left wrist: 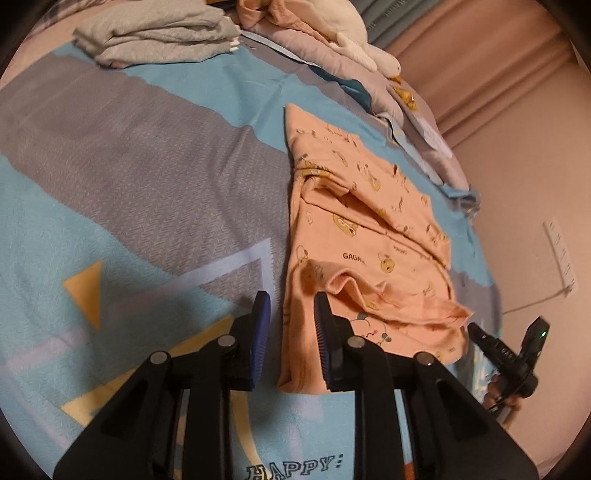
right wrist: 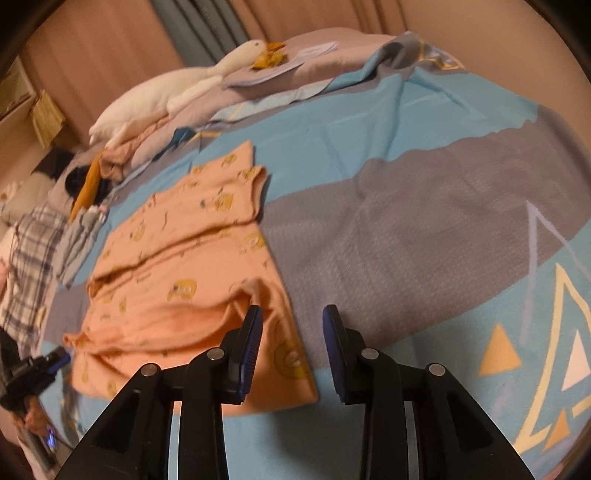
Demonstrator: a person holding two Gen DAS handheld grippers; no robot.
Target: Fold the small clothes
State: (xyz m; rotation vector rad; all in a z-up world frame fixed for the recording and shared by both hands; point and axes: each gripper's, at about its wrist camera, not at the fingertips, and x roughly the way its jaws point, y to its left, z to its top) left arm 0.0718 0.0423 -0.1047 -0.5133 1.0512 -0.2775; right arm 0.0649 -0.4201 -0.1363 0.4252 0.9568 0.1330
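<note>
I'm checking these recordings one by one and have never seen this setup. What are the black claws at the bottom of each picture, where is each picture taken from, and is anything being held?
There is no robot here: a person holds a two-finger gripper in each hand, and each gripper carries a wide-angle camera that looks along its fingers. One picture comes from the left gripper, the other from the right gripper. The black claws with blue pads are those fingers.

Both look down at a bed with a blue and grey bedcover. On it lies a peach printed garment, partly folded. Further back are a folded grey pile and a white goose toy.

Nothing is held. Both grippers are open above the garment's near edge, pads apart and not pinching the cloth.
</note>
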